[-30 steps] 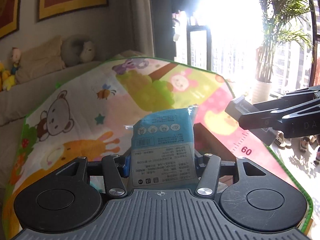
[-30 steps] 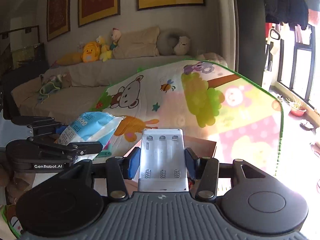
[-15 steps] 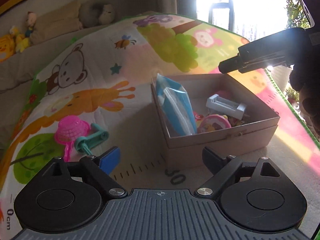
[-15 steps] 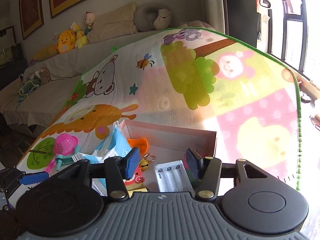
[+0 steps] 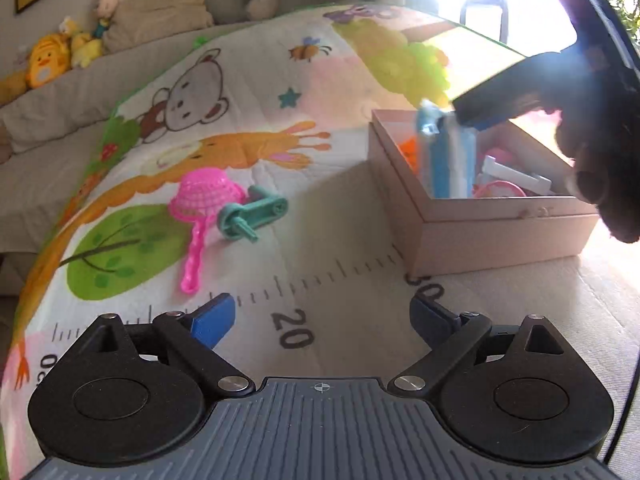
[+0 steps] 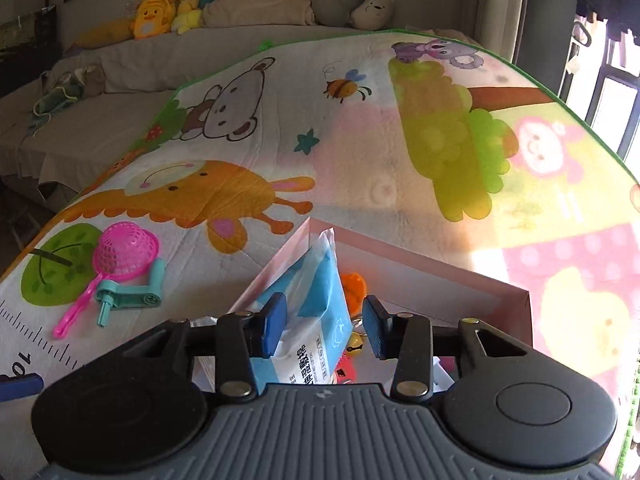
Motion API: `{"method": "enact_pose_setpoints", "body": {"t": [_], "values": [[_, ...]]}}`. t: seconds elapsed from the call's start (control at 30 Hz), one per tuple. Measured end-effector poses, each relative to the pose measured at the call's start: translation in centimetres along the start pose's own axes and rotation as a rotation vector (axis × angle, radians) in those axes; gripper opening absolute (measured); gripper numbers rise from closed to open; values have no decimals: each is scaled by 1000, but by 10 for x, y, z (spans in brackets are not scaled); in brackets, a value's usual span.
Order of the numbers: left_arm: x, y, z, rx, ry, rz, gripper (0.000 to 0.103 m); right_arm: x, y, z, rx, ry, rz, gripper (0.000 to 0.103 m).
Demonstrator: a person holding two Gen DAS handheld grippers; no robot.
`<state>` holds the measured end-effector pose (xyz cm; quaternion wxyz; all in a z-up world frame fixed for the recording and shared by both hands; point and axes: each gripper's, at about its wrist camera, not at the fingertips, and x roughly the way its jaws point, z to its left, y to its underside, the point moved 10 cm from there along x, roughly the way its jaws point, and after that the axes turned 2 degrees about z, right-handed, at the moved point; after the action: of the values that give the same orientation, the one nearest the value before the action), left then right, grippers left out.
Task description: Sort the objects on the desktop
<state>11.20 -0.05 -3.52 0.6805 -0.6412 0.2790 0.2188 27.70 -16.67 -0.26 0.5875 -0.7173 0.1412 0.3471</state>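
Observation:
A pink cardboard box [image 5: 480, 236] sits on the play mat, also in the right wrist view [image 6: 420, 264]. A blue tissue pack [image 5: 444, 160] stands on edge against the box's left wall. My right gripper [image 6: 322, 326] is open, its fingers straddling the top of the pack [image 6: 316, 304]. The white battery holder [image 5: 516, 174] lies inside the box. My left gripper [image 5: 320, 322] is open and empty, low over the mat in front of the box. A pink toy strainer [image 5: 200, 208] and a teal toy crank [image 5: 252, 216] lie on the mat to the left.
The play mat [image 5: 240, 100] has a printed ruler along its near edge. Small orange and red toys [image 6: 354, 284] lie in the box. A sofa with plush toys [image 6: 160, 12] runs behind the mat. A bright window is at the right.
Both grippers opened and dropped their loads into the box: the tissue pack from the left, the battery holder from the right. The left gripper pulled back; the right moved over the pack.

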Motion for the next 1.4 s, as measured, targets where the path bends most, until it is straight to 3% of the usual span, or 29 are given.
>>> {"method": "enact_pose_setpoints", "body": {"t": [0.07,0.23,0.63,0.8,0.9,1.0,1.23,1.4], "values": [[-1,1,10,-27,-10,-6,99,-12,11,-26,30,50,2,41],[0,10,25,-56,-26,-4,100,-9,53,-70,83,134,114,40],[0,26,49,-79,-60,2,101,-5,39,-23,-18,152,135,39],[3,26,54,-115,-56,11,102,-40,13,-37,40,198,24,43],[2,25,54,-110,-56,12,102,-50,-8,-26,87,115,-48,43],[2,22,48,-91,-51,9,102,-30,-12,-2,73,38,-19,43],[7,21,58,-111,-86,10,102,17,34,-7,108,60,147,43],[11,21,71,-149,-99,21,102,-12,22,-12,62,98,68,42]]}}
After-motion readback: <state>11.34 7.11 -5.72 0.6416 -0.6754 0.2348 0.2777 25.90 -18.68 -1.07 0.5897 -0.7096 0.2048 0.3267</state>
